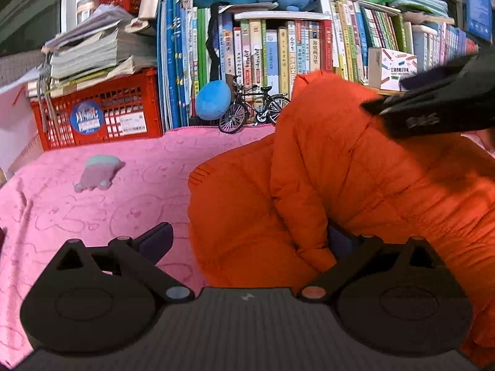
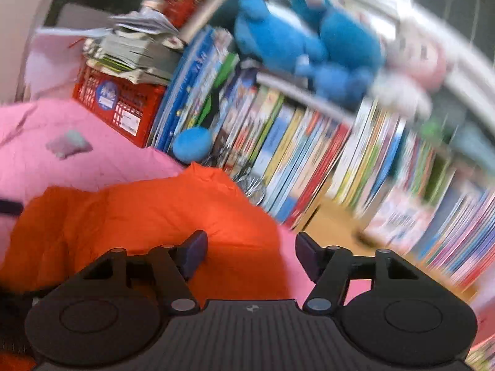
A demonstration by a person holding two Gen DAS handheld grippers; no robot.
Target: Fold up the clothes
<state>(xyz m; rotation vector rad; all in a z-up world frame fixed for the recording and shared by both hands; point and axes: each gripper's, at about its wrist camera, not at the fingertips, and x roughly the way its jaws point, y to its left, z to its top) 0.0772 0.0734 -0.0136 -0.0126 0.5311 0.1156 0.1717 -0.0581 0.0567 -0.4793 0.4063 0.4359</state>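
Orange jacket (image 1: 355,185) beside bare pink blanket (image 1: 92,210)

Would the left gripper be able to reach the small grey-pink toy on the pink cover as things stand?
Probably yes: the left gripper has open jaws, and the small toy lies alone on the pink cover, clear of the orange jacket.

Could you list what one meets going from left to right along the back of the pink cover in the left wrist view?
Red crate → tall blue books → blue plush ball → toy bicycle → orange jacket → right claw, coming in from the right edge.
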